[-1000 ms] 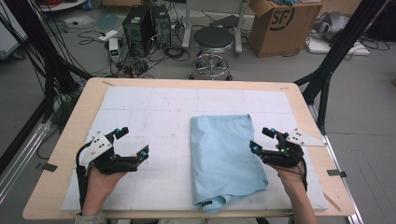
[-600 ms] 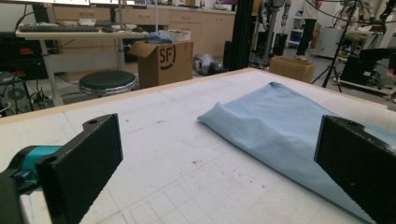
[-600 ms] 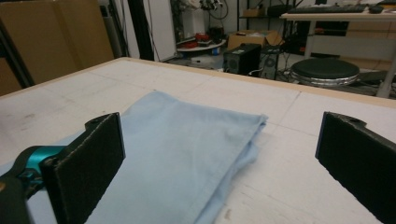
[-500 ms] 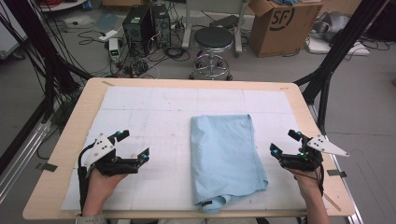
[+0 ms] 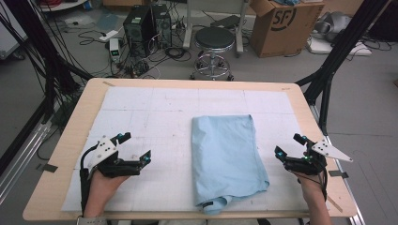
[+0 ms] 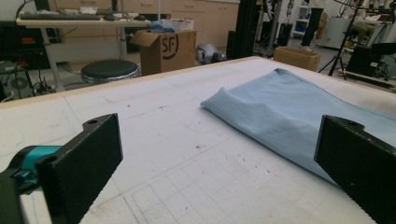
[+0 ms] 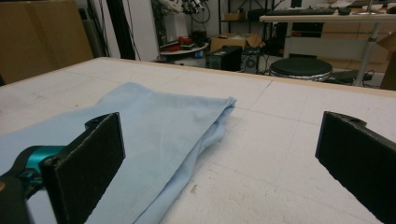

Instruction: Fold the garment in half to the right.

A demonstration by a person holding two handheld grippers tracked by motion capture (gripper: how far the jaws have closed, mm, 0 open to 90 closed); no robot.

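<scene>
Hand-held gripper, left (image 5: 137,147), and right (image 5: 290,146): both wide open, empty, flanking folded blue cloth (image 5: 227,159) on surface (image 5: 155,103); fold apparently complete, near end bunched.

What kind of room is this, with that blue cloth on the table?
Most likely a lab or workshop, not a home. Loose cables and computer towers sit on the floor, with a shipping box and a stool behind the table holding the folded cloth.
</scene>
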